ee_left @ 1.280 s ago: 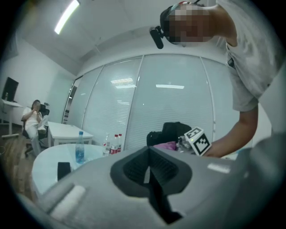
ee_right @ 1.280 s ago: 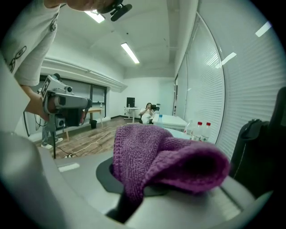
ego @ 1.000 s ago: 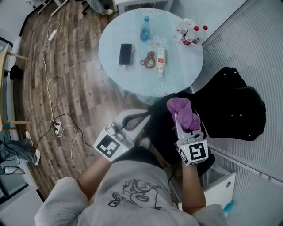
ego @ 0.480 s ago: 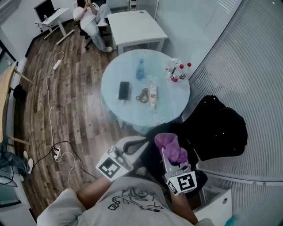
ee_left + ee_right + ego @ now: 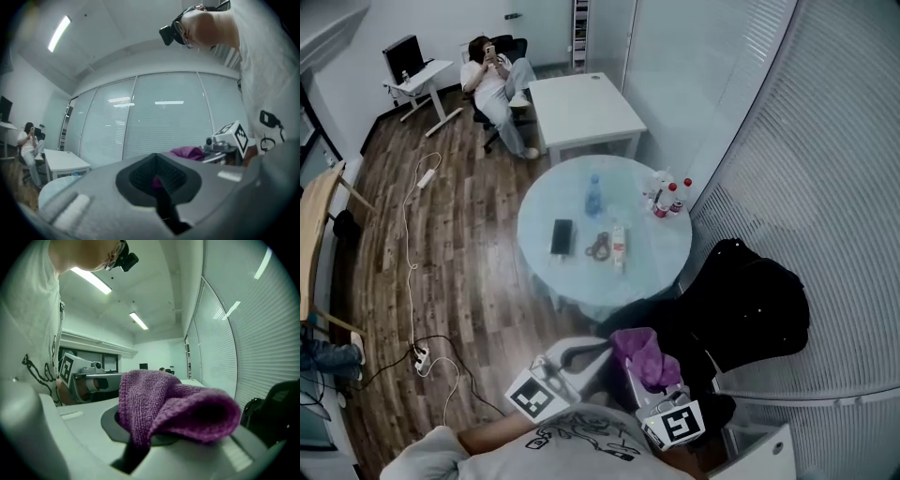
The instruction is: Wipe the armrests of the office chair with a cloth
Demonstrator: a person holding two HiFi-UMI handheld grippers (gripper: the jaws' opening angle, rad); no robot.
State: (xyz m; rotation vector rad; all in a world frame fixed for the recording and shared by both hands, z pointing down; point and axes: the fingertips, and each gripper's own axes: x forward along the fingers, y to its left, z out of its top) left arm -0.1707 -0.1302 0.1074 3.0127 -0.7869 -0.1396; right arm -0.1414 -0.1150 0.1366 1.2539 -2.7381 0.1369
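A purple cloth (image 5: 643,352) is bunched at the tip of my right gripper (image 5: 641,367), which is shut on it at the bottom middle of the head view. In the right gripper view the cloth (image 5: 173,404) spills over the jaws of that gripper (image 5: 140,439). My left gripper (image 5: 602,350) is held beside it, a little to the left, shut with nothing in it. Its jaws meet in the left gripper view (image 5: 159,183), with the cloth (image 5: 187,151) beyond. The black office chair (image 5: 741,300), draped with a dark jacket, stands just right of both grippers. I cannot make out its armrests.
A round glass table (image 5: 572,272) ahead carries a phone (image 5: 562,236), a water bottle (image 5: 593,195) and red-capped bottles (image 5: 668,199). Behind it are a white square table (image 5: 581,108) and a seated person (image 5: 492,75). Cables (image 5: 412,281) trail on the wooden floor at left. A slatted wall curves along the right.
The head view has tilted up to show more of the room. Both grippers have slid toward the bottom of the view, nearer the body. The cloth stays in the right gripper.
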